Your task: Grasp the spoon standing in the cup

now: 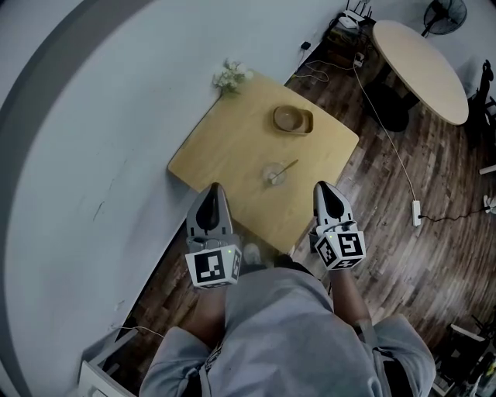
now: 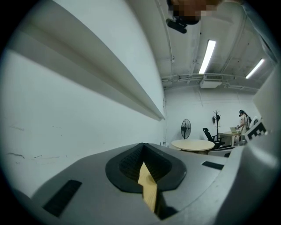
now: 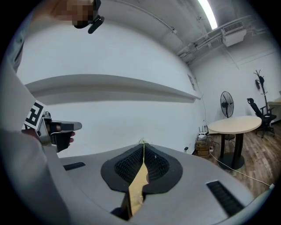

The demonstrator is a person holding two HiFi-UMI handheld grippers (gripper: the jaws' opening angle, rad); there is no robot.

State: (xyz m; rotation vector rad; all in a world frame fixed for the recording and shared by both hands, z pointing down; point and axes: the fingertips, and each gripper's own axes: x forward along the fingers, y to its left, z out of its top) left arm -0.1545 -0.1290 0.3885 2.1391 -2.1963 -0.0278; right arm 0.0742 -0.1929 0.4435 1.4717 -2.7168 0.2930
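A clear glass cup (image 1: 273,175) stands on the square wooden table (image 1: 225,147), with a spoon (image 1: 287,167) leaning in it, handle up to the right. My left gripper (image 1: 214,188) hovers over the table's near edge, left of and nearer than the cup. It is shut with nothing held. My right gripper (image 1: 323,186) is level with it, right of the cup, also shut and empty. Both gripper views look up at the wall; the left gripper (image 2: 143,145) and right gripper (image 3: 142,143) have their pads together. Neither gripper view shows the cup or the spoon.
A wooden bowl (image 1: 293,119) sits farther back on the table, and a small bunch of flowers (image 1: 231,75) at its far corner. The white wall runs along the left. A round table (image 1: 422,70), a fan (image 1: 444,14) and a power strip (image 1: 416,212) with cables stand on the dark floor to the right.
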